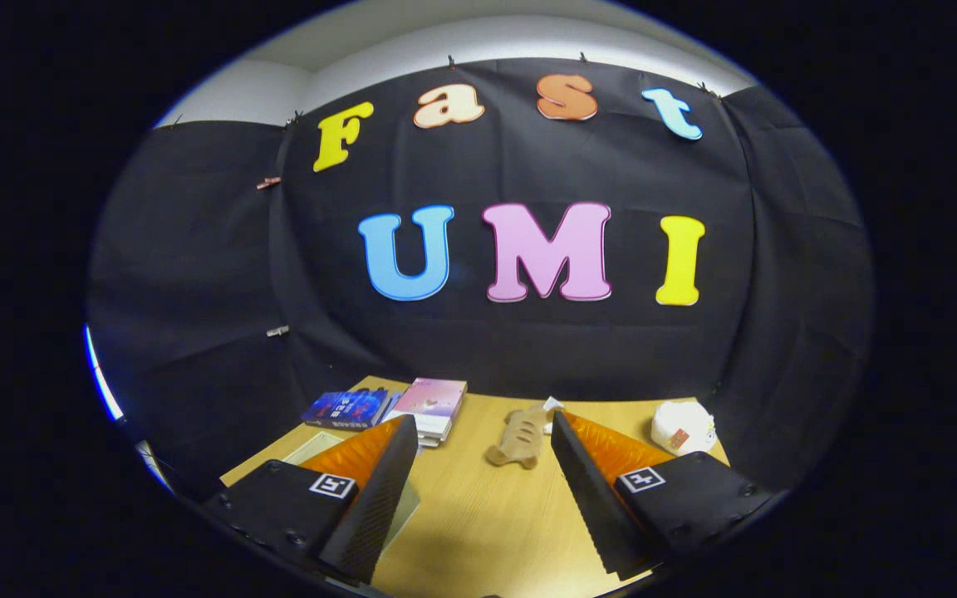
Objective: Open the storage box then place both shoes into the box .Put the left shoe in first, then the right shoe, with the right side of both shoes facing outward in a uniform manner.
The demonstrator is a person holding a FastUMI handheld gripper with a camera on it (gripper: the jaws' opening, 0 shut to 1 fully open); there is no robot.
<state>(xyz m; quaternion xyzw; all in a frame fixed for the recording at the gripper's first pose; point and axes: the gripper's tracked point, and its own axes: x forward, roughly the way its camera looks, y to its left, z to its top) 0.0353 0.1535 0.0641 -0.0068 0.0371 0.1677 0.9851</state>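
Note:
My gripper [481, 423] is open, held above a wooden table [478, 515], with nothing between its fingers. A pale flat thing [314, 447] lies on the table under the left finger; most of it is hidden, and I cannot tell what it is. Just ahead of the fingertips, closer to the right finger, a small tan plush toy [518, 438] lies on the wood.
Beyond the left finger, a blue book [347, 408] lies beside a short stack of books with a pink cover [431, 400]. A white crumpled bundle [681, 427] sits at the far right corner. The black cloth wall [528, 340] closes off the table's far edge.

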